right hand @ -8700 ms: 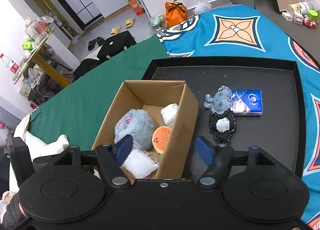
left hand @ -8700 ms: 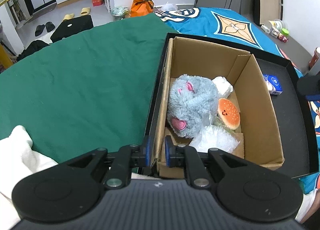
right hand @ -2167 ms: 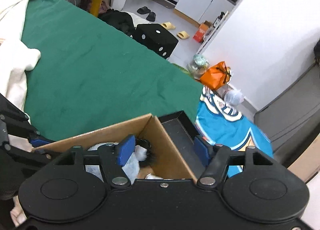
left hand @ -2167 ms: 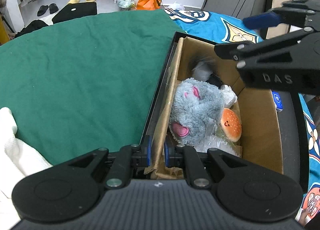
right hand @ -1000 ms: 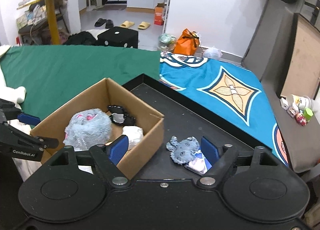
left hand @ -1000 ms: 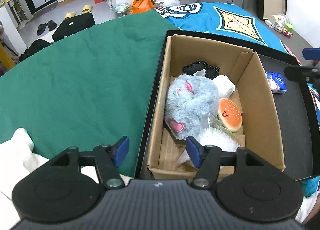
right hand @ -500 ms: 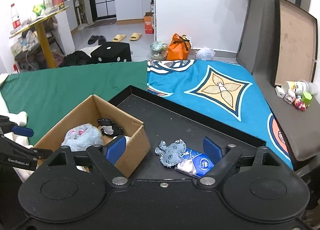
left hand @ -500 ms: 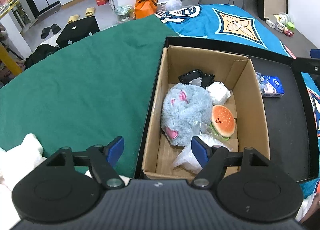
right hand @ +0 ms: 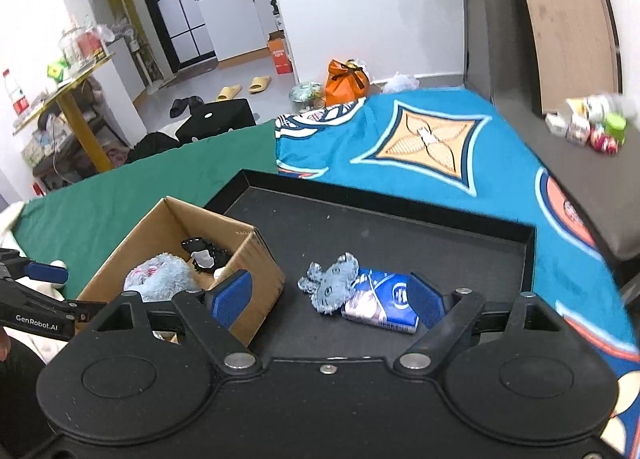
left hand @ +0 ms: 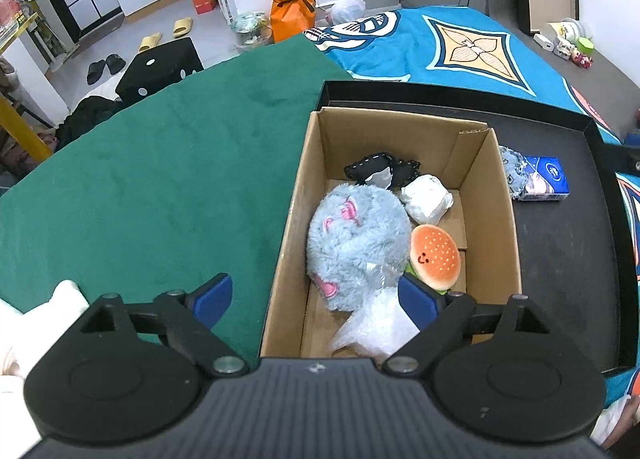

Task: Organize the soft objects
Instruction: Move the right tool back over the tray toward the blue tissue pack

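one cardboard box [left hand: 498, 219] at the black tray's [right hand: 400, 219] left edge holding five soft things, one grey plush [right hand: 332, 283] and one tissue pack [right hand: 384, 299] outside, your left gripper [left hand: 316, 299] fingers spreading empty, your right gripper [right hand: 332, 297] fingers apart

Box [left hand: 492, 219] of toys [left hand: 356, 235] on tray [left hand: 560, 259], left side

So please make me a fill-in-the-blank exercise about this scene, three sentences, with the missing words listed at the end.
1. The burger toy lies inside the ____ box.
2. The small grey plush lies on the black tray, touching a ____ tissue pack.
3. In the right wrist view, the right claw holds ____ between its pads.

Missing words: cardboard; blue; nothing
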